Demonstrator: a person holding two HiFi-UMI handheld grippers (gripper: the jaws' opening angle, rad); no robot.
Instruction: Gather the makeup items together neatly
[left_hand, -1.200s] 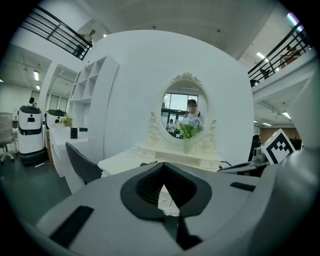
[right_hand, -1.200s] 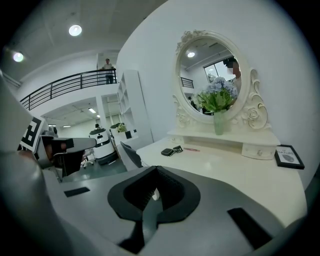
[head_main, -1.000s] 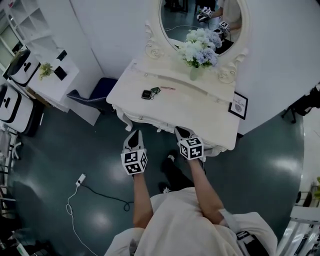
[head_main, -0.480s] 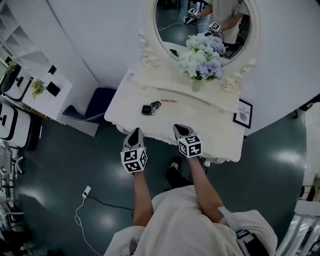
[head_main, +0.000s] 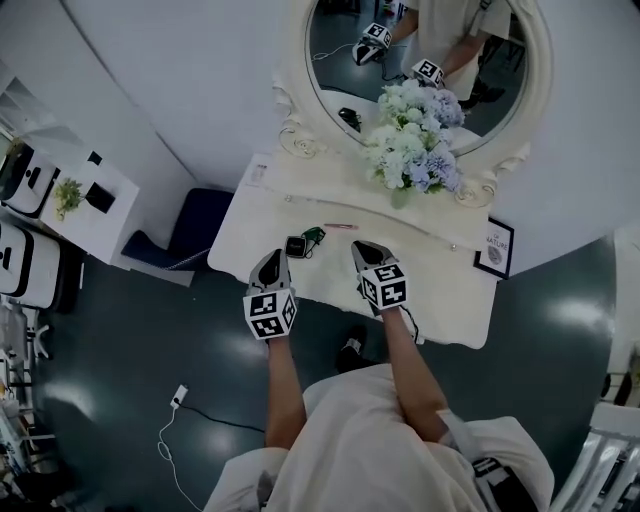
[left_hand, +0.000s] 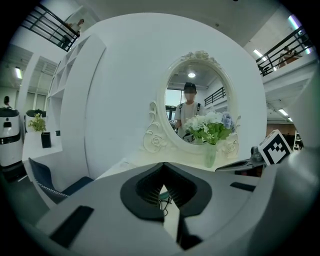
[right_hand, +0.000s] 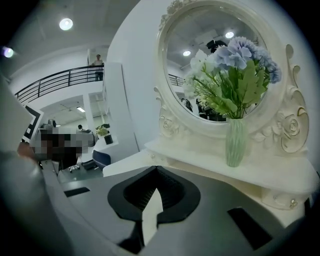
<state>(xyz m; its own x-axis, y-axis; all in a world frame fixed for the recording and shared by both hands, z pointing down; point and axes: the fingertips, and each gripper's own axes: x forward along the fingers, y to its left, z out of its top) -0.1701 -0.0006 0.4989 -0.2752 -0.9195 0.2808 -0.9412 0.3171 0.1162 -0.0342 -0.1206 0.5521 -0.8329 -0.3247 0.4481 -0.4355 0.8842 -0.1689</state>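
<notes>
Left tool (head_main: 270, 264) and right tool (head_main: 366, 252) are both clenched and empty over the bench's (head_main: 440, 278) near edge. Just ahead, between them, lie a small dark compact (head_main: 295, 246) and a slim pink pencil (head_main: 341, 227). Both look light, rigid and probably slippery. Pinch the compact's sides and the pencil mid-length.

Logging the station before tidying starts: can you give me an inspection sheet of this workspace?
Surface: cream dressing table, top lightly loaded.
Job's things: small dark square compact, green-and-black item beside it, thin pink stick nearby.
Clutter: vase of white and blue flowers; black-framed picture at the right end.
Grippers: left gripper and right gripper both shut, empty, at the table's near edge.
Cables: white cable with plug on the dark floor.
Surroundings: oval mirror, blue chair, white side unit.
</notes>
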